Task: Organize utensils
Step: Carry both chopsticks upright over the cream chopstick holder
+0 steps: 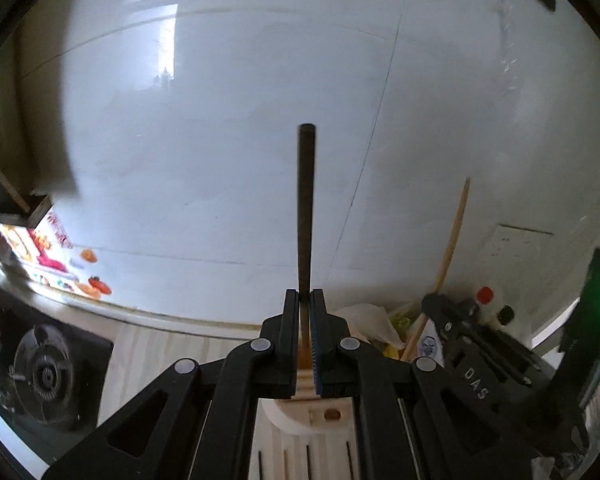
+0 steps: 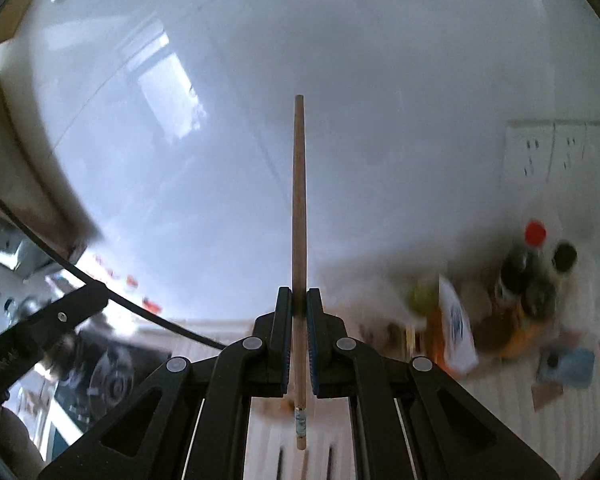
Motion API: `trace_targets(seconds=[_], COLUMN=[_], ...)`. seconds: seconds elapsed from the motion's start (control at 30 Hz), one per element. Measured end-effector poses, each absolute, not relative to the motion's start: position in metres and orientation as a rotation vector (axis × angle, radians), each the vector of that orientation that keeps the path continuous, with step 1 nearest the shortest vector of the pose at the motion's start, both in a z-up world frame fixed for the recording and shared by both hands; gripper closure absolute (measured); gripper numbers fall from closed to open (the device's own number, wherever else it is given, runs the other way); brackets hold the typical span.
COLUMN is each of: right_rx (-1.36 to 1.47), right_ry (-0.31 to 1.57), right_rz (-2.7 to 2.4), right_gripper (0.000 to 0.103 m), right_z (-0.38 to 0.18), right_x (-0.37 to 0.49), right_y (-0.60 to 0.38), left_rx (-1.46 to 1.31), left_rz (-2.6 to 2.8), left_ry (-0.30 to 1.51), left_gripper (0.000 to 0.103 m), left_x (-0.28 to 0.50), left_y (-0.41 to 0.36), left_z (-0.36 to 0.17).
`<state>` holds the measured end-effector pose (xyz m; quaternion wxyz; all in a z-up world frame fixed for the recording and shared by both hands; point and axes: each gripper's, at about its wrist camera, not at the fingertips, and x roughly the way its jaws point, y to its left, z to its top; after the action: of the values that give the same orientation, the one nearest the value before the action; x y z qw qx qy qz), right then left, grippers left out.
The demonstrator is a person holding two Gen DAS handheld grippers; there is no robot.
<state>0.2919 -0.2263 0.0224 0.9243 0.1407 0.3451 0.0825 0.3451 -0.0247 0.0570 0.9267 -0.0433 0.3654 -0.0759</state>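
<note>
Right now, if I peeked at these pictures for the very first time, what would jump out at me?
Two sticks poking straight up against the shiny white wall. The left gripper pinches a dark chopstick above a pale slotted holder, and the right gripper pinches a light wooden chopstick. Next, the red bottle cap, low on the right in the right wrist view.

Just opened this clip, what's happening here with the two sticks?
A person holds a tool in each hand at a kitchen counter. The left tool is shut on a dark chopstick pointing up toward the tiled wall; the right tool is shut on a light wooden chopstick. A slotted holder sits just below the left one.
</note>
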Motion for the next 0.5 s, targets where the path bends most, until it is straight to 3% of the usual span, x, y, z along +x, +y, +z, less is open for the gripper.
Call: trace_targets(seconds=[0.5], right_rx=[0.272], right_ry=[0.643], right_rz=[0.154], right_gripper=[0.096], right_z=[-0.035], right_x=[0.373], right_y=[-0.215], left_rx=[-0.073], left_rz=[-0.190], left_ry=[0.963], left_gripper=[0.100], left_x=[0.391], left_y=[-0.032], left_z=[-0.006])
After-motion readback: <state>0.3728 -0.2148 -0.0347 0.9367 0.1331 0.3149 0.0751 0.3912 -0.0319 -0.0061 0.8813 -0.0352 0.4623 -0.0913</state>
